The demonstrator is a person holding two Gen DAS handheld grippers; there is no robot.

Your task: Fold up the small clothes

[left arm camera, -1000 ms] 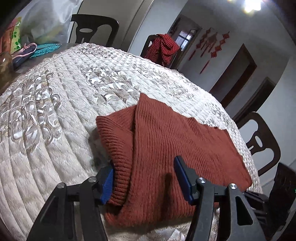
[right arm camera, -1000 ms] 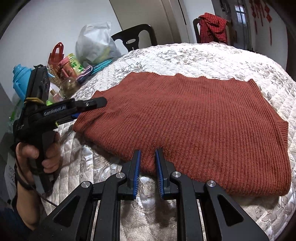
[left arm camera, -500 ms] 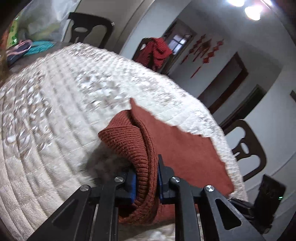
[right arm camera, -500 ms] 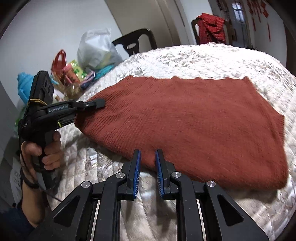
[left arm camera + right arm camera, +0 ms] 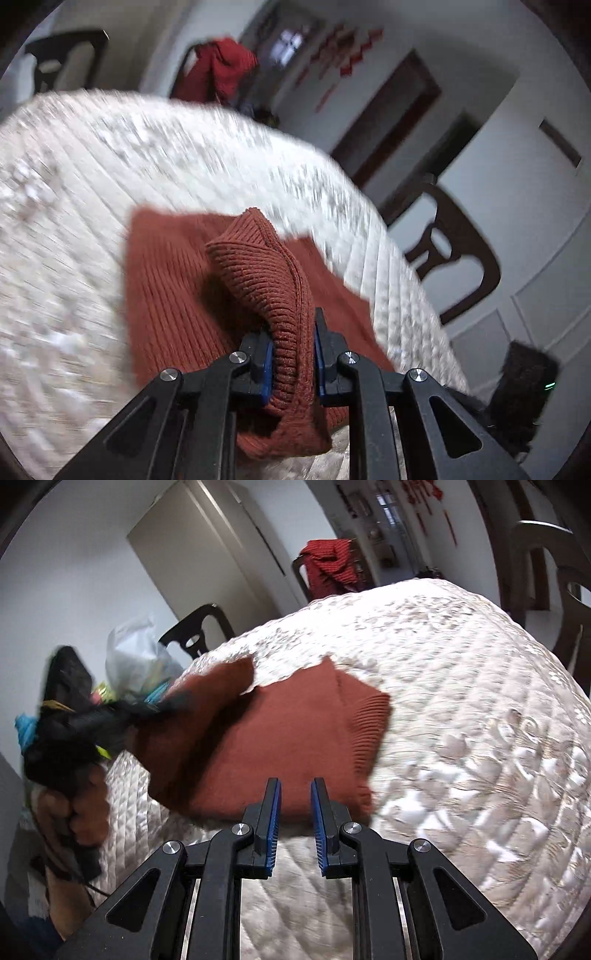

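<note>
A rust-red knitted garment (image 5: 177,280) lies on the white quilted table cover (image 5: 92,184). My left gripper (image 5: 293,332) is shut on its bunched ribbed edge, which hangs lifted above the flat part. In the right wrist view the left gripper (image 5: 173,701) is a blur, carrying a raised flap over the garment (image 5: 295,731). My right gripper (image 5: 295,790) sits at the near hem with narrow jaws, and the cloth's edge runs in between its tips. The ribbed band shows on the garment's right side.
A person's hand (image 5: 81,805) grips the left tool at the table's left edge. A plastic bag (image 5: 136,657) and colourful items stand at the far left. Dark chairs (image 5: 454,254) ring the table; one carries a red checked cloth (image 5: 328,565). Quilt (image 5: 461,701) lies bare to the right.
My left gripper went from open to shut on the ribbed edge, then lifted it and carried it across the garment. The right gripper swung along with the near hem, jaws unchanged.
</note>
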